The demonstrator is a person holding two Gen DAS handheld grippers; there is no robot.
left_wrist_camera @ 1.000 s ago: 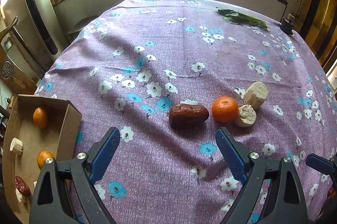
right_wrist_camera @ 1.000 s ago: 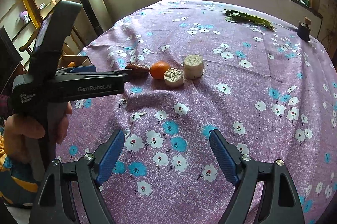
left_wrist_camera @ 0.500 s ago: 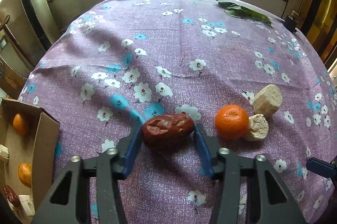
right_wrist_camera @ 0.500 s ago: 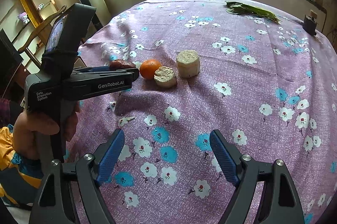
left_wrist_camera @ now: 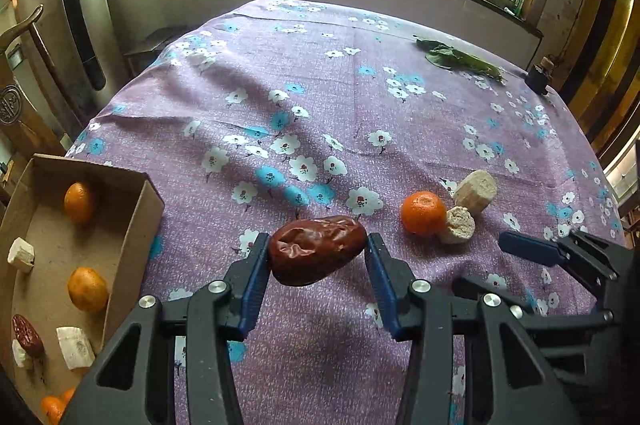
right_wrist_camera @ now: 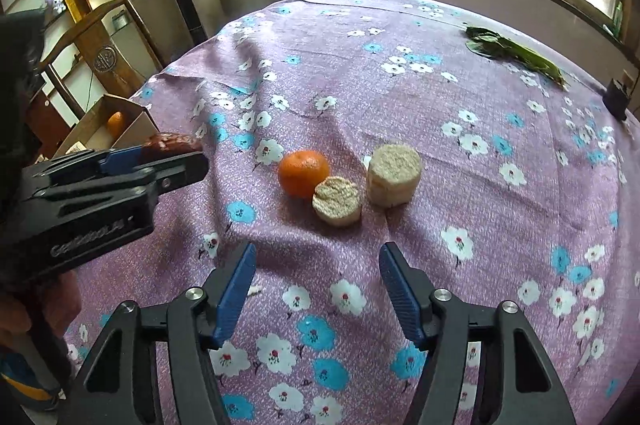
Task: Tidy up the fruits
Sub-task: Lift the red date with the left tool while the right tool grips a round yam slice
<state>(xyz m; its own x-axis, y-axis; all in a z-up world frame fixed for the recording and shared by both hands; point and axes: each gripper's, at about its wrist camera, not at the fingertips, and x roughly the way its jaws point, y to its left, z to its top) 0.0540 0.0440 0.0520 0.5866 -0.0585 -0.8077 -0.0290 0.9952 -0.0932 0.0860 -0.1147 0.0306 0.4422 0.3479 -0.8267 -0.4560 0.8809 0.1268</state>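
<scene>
fruits lie in two groups on the purple flowered tablecloth (left_wrist_camera: 328, 105): a tangerine (left_wrist_camera: 423, 212) and two pale cut chunks (left_wrist_camera: 466, 207) sit together right of centre, the tangerine touching the nearer chunk, and more tangerines, pale chunks and a dried date lie in the open cardboard box (left_wrist_camera: 136, 209) at the near left edge of the table.

left gripper (left_wrist_camera: 317, 257) is clamped on a wrinkled red date (left_wrist_camera: 316, 249); both blue pads press its ends, and it seems lifted a little off the cloth, its shadow lying beneath it. in the right wrist view this gripper reaches in from the left, tilted downward, with the date (right_wrist_camera: 172, 142) at its tip in front of the box (right_wrist_camera: 120, 123) and the person's hand (right_wrist_camera: 24, 309) on the handle below.

right gripper (right_wrist_camera: 318, 289) has just been narrowing its jaws; they stand apart with only cloth between them, nothing touched. it points down at the table just near of the tangerine (right_wrist_camera: 303, 172) and the two chunks (right_wrist_camera: 362, 183). in the left wrist view it (left_wrist_camera: 532, 251) shows at the right edge, near the chunks.
</scene>
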